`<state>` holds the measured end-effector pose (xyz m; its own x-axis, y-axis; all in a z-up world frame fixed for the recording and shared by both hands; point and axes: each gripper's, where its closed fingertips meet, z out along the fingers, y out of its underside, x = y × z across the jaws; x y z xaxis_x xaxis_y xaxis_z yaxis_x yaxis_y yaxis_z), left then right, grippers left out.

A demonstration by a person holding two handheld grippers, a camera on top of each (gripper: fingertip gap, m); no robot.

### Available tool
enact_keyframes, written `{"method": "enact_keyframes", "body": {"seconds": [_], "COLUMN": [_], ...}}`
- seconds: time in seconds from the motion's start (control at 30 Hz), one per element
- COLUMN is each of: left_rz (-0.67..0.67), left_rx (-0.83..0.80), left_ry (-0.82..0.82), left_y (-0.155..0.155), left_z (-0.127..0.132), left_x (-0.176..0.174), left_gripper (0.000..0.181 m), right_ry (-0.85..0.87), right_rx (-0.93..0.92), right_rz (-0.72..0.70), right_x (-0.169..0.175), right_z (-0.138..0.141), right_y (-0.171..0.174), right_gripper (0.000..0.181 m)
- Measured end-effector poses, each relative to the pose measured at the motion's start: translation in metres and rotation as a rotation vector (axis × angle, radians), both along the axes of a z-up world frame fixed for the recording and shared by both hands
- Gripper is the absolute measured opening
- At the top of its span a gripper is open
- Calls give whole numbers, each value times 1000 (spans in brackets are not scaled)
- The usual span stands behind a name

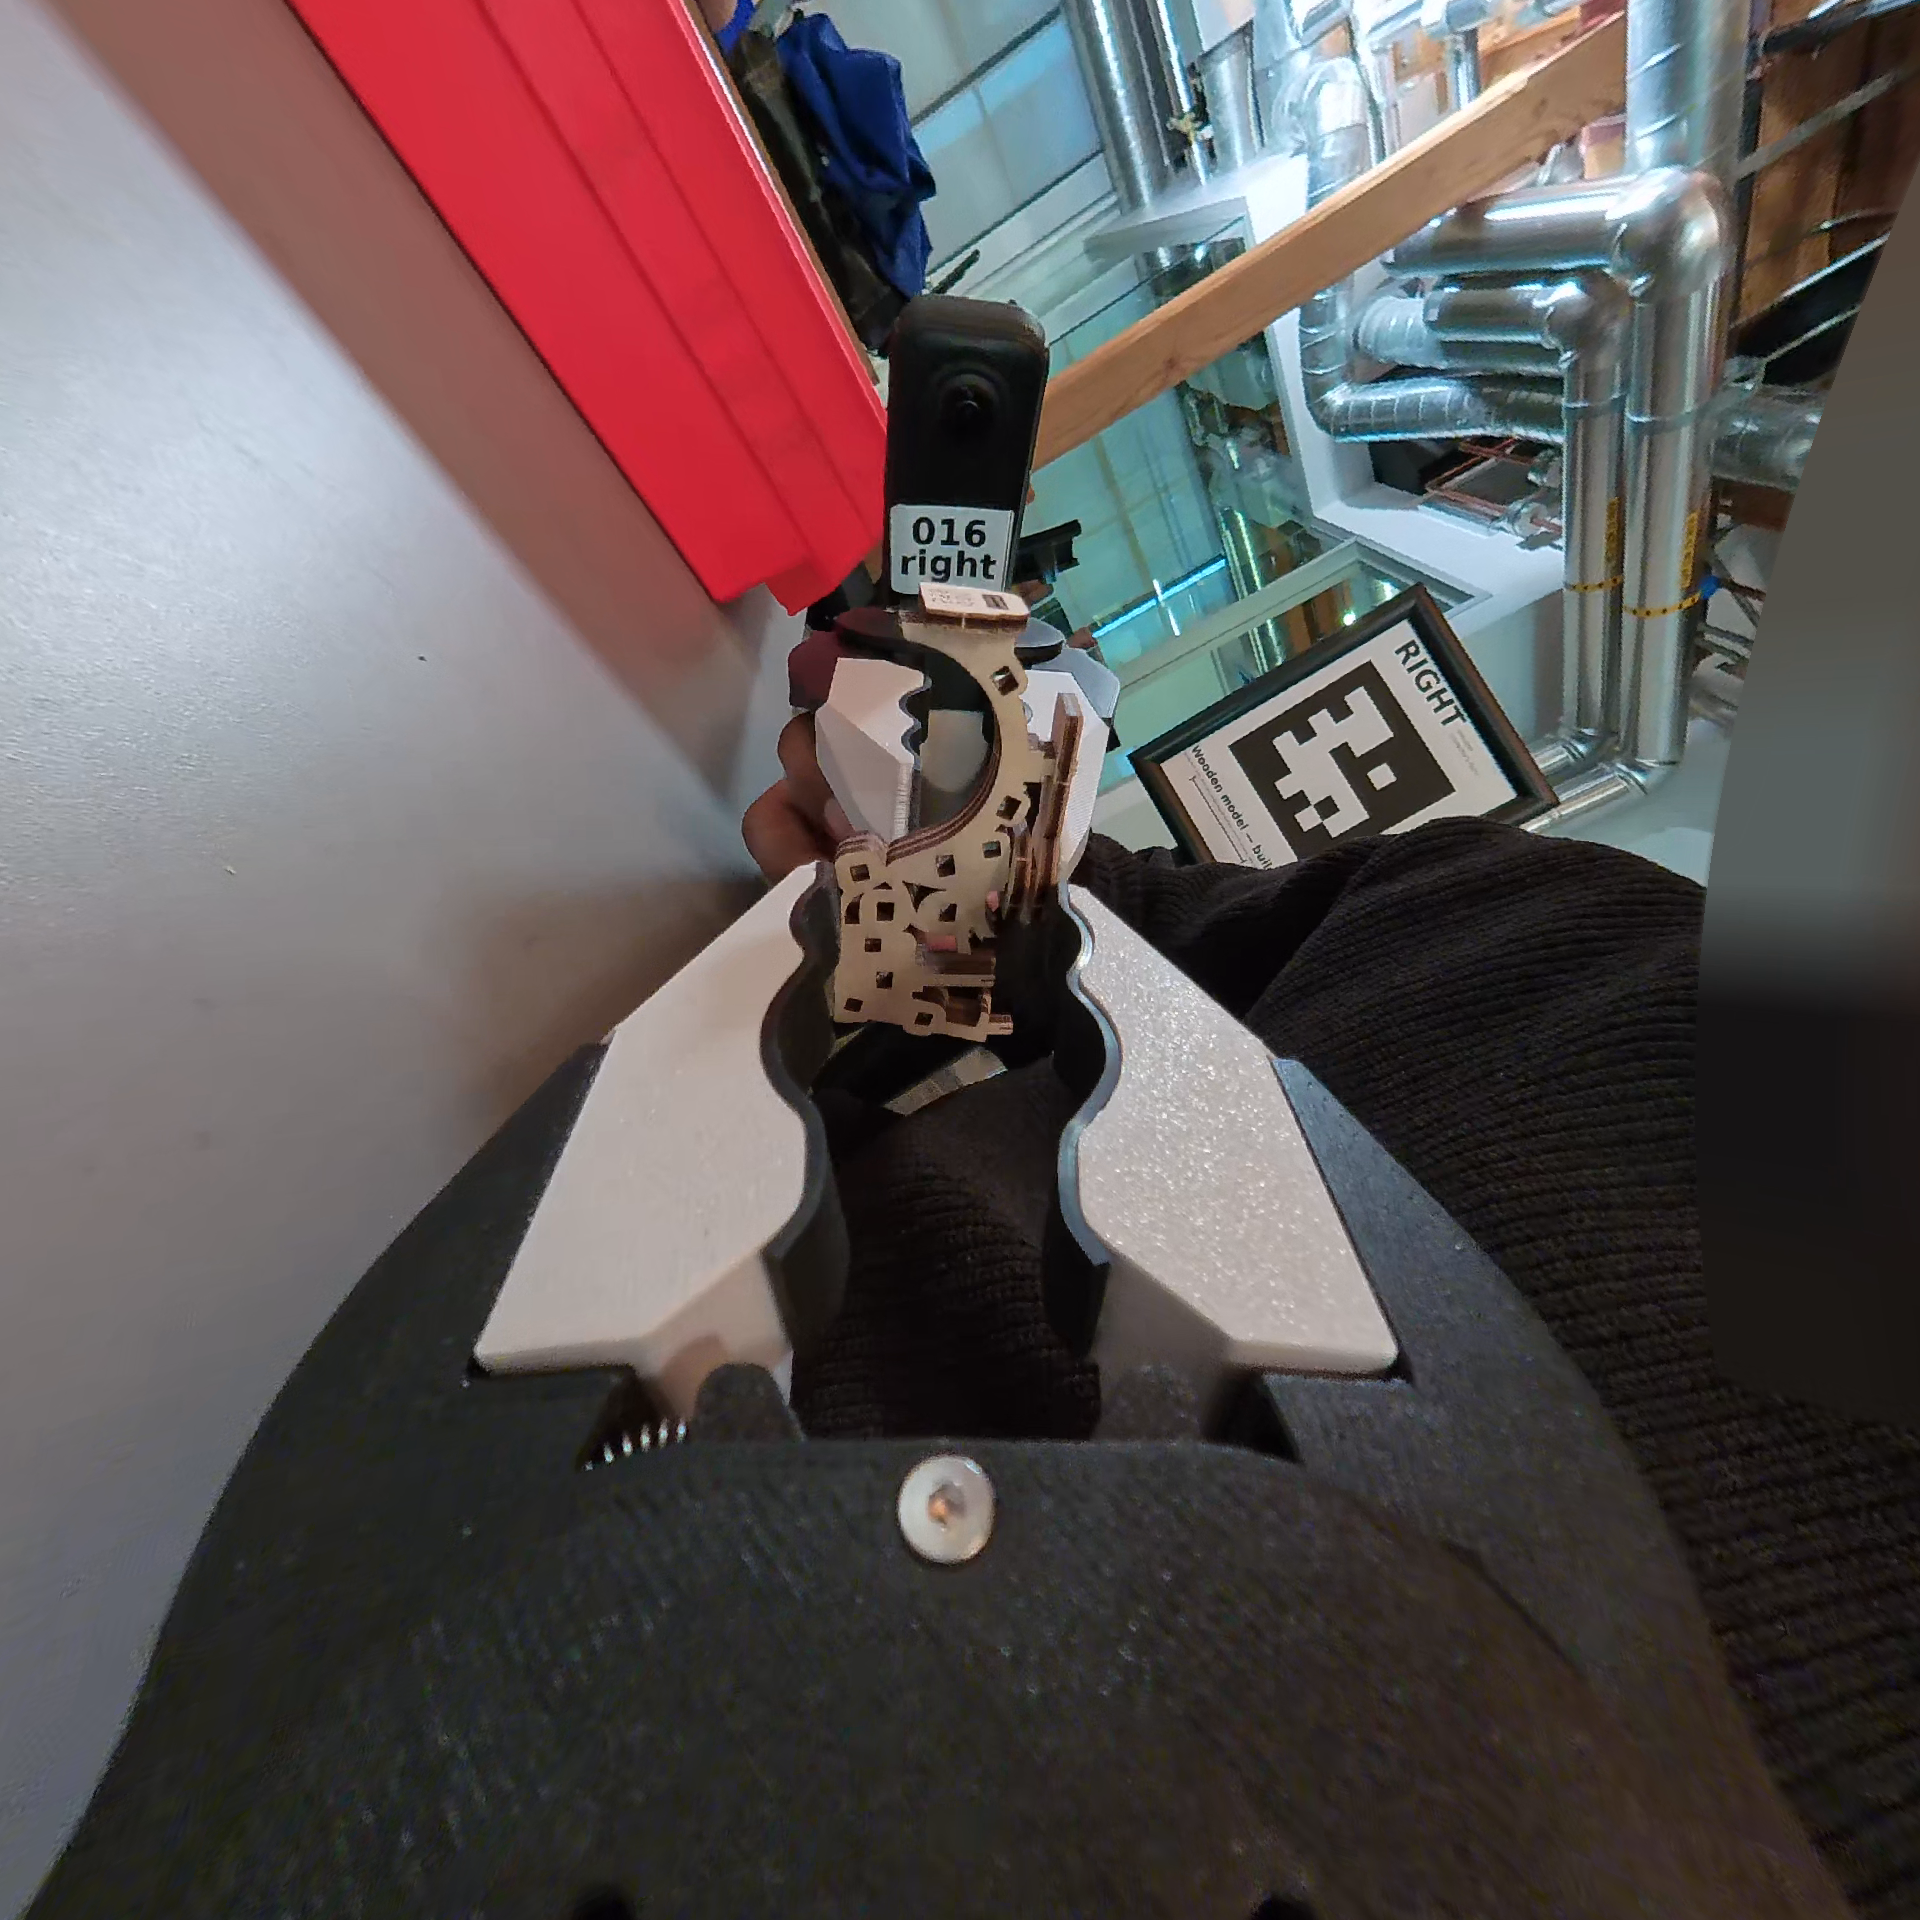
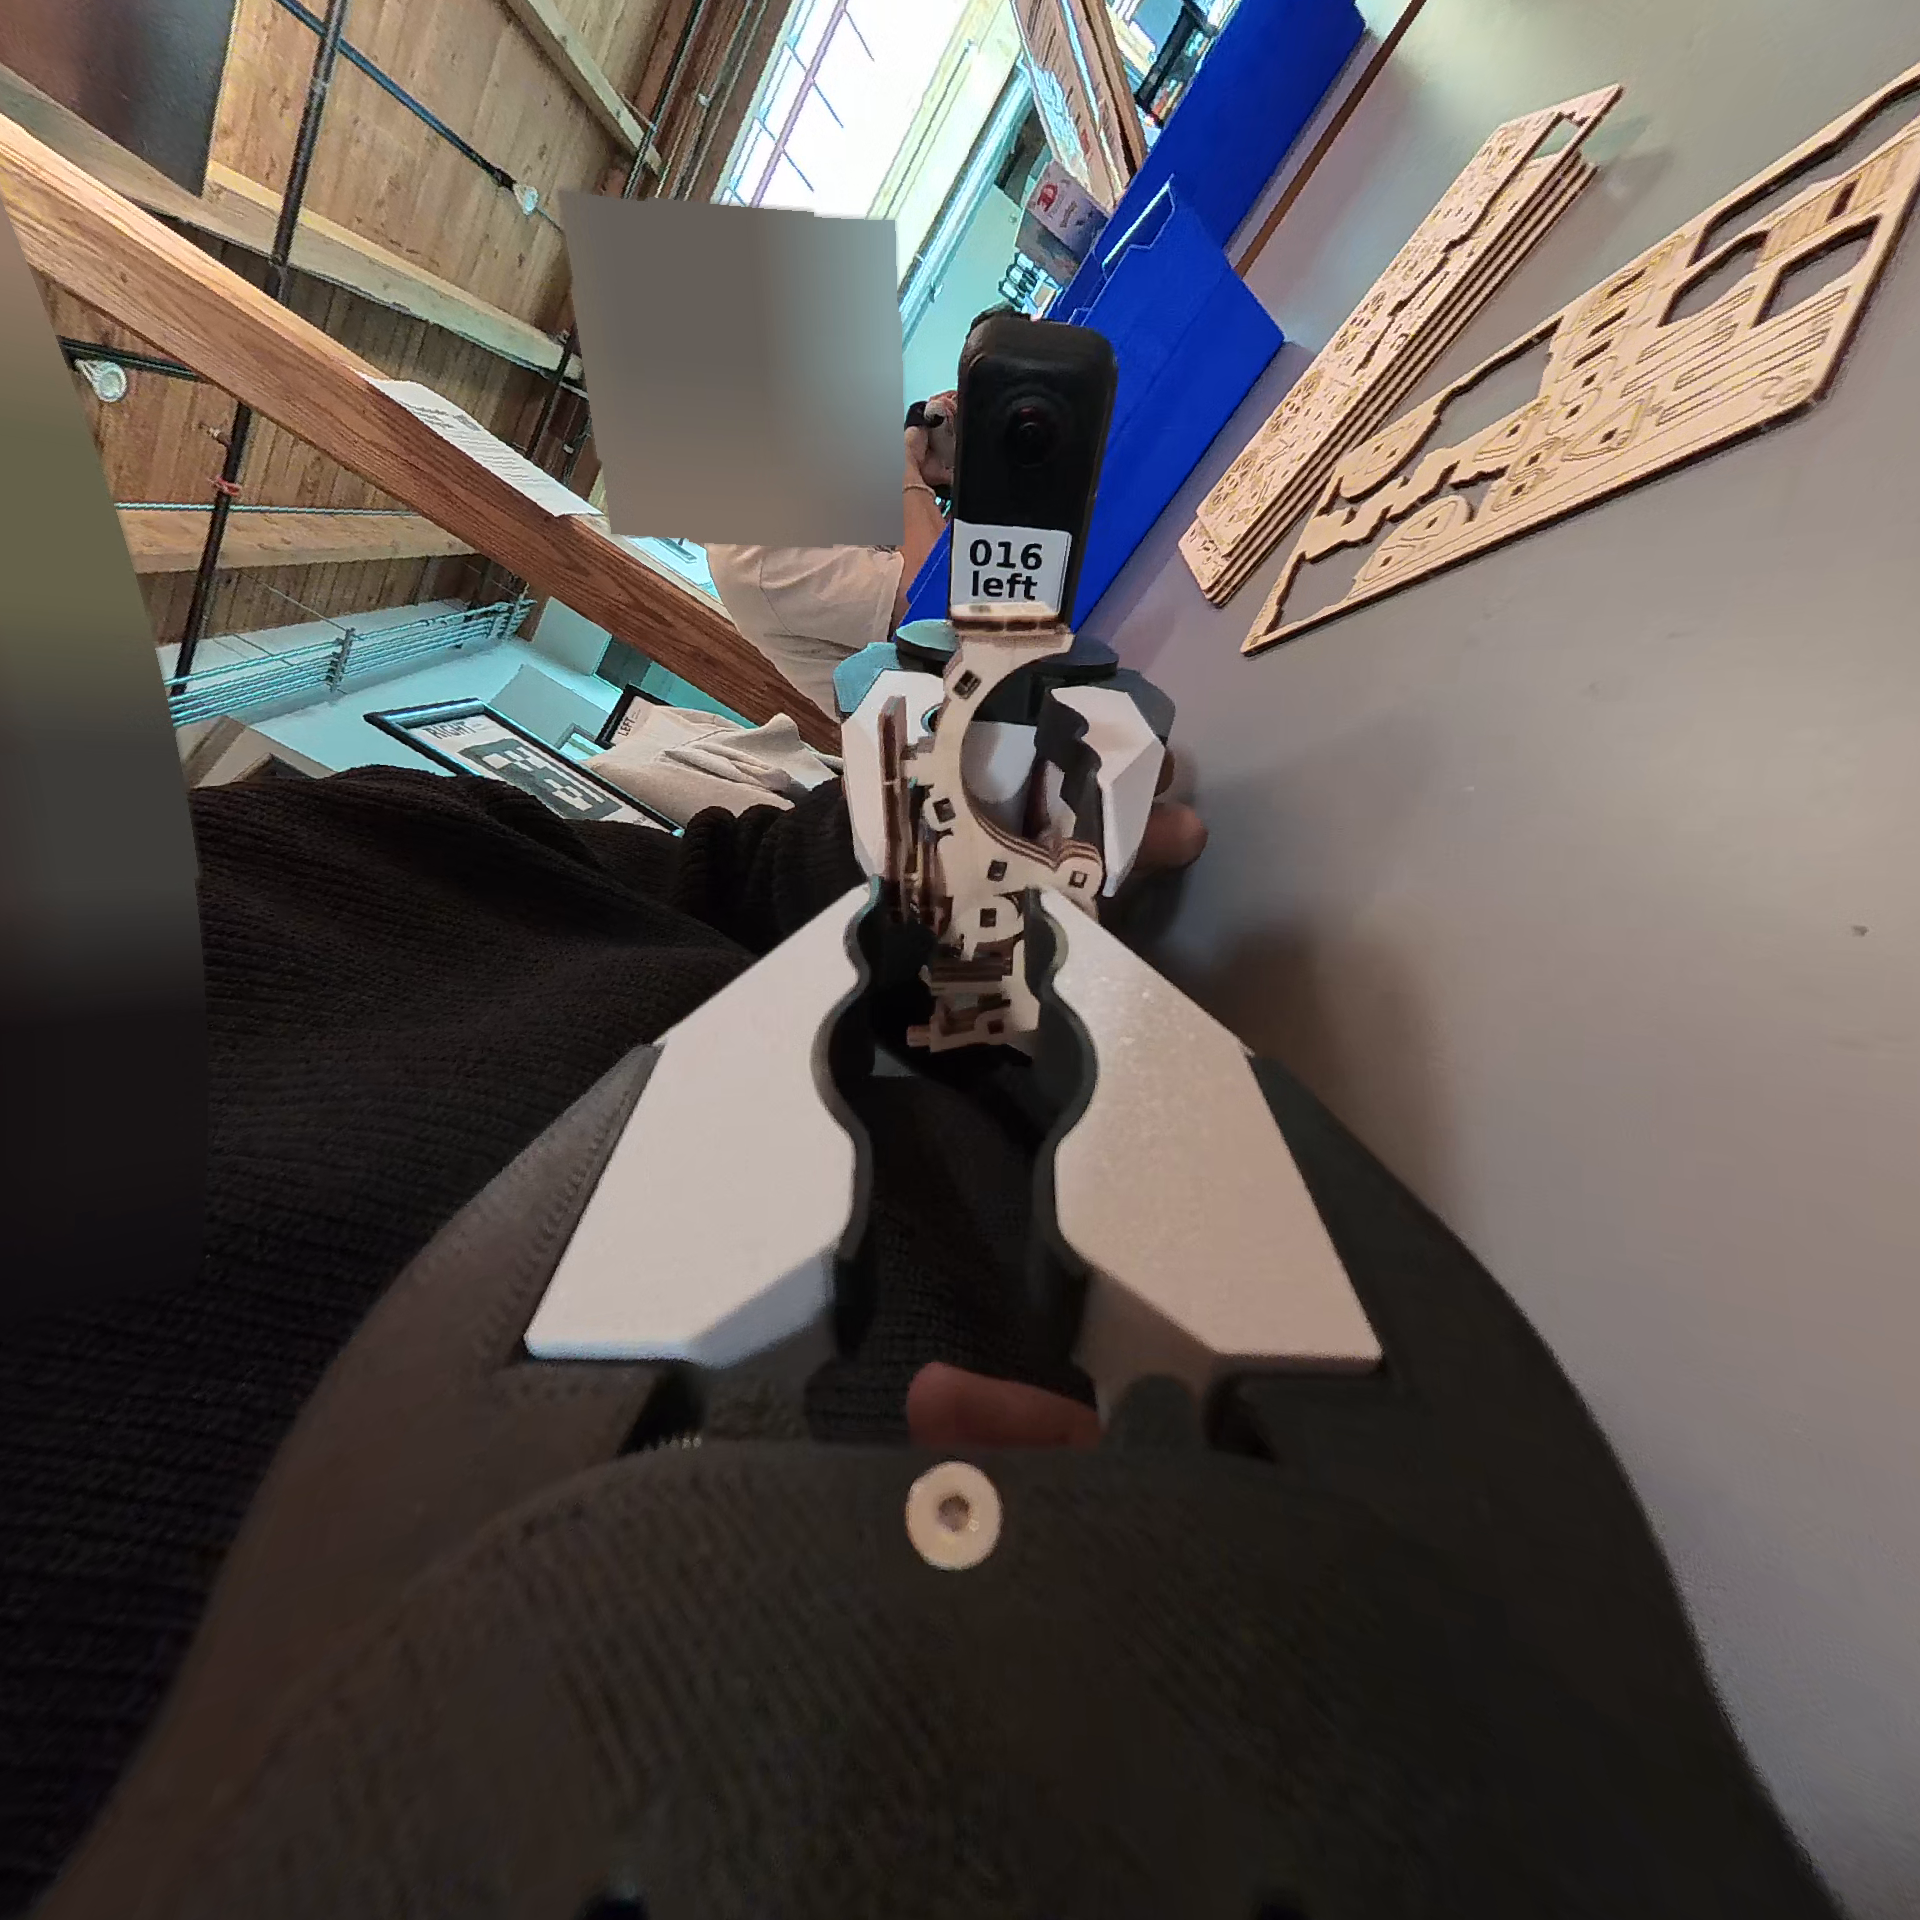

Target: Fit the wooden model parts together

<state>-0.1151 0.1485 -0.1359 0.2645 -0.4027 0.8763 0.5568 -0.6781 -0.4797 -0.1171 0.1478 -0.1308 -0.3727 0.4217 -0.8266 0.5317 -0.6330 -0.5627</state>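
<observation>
Two grippers meeting nose to nose above the grey counter (image 2: 1558, 935), both pinching one wooden model assembly (image 1: 925, 935): left gripper (image 1: 940, 940) jaws closed on its lower block, right gripper (image 2: 961, 961) jaws likewise. Spare cut-out sheets (image 2: 1538, 416) lying well apart. Risk, probably: twisting or over-squeezing, snapping thin tabs or popping joints loose.

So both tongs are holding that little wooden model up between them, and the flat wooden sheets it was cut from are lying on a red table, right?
Nearly. Both tongs, left and right, do grip the wooden model between them, but the wooden sheets lie on a grey table, not a red one. The right wrist view shows this.
</observation>
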Motion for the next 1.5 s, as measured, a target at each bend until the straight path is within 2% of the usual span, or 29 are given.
{"method": "enact_keyframes", "body": {"seconds": [0.1,0.2,0.33,0.5,0.67,1.1,1.5], "left_rz": [5,0,8,-38,-61,-59,-33], "left_rx": [14,36,64,213,317,303,185], "left_ry": [0,-23,-11,52,106,81,24], "left_y": [1,0,-1,-12,-21,-15,-9], "left_z": [3,9,12,26,35,33,23], "left_x": [0,1,-1,6,10,10,6], "left_gripper": [38,38,38,38,38,38,38], "right_ry": [21,50,57,110,182,194,111], "right_rx": [22,77,118,86,181,233,89], "right_rz": [-5,-44,-64,-8,-10,-20,-2], "right_x": [0,-2,-3,2,6,9,4], "right_z": [2,5,4,16,26,27,17], "right_y": [0,4,5,-9,-19,-16,-10], "right_gripper": [26,40,44,49,47,40,39]}}
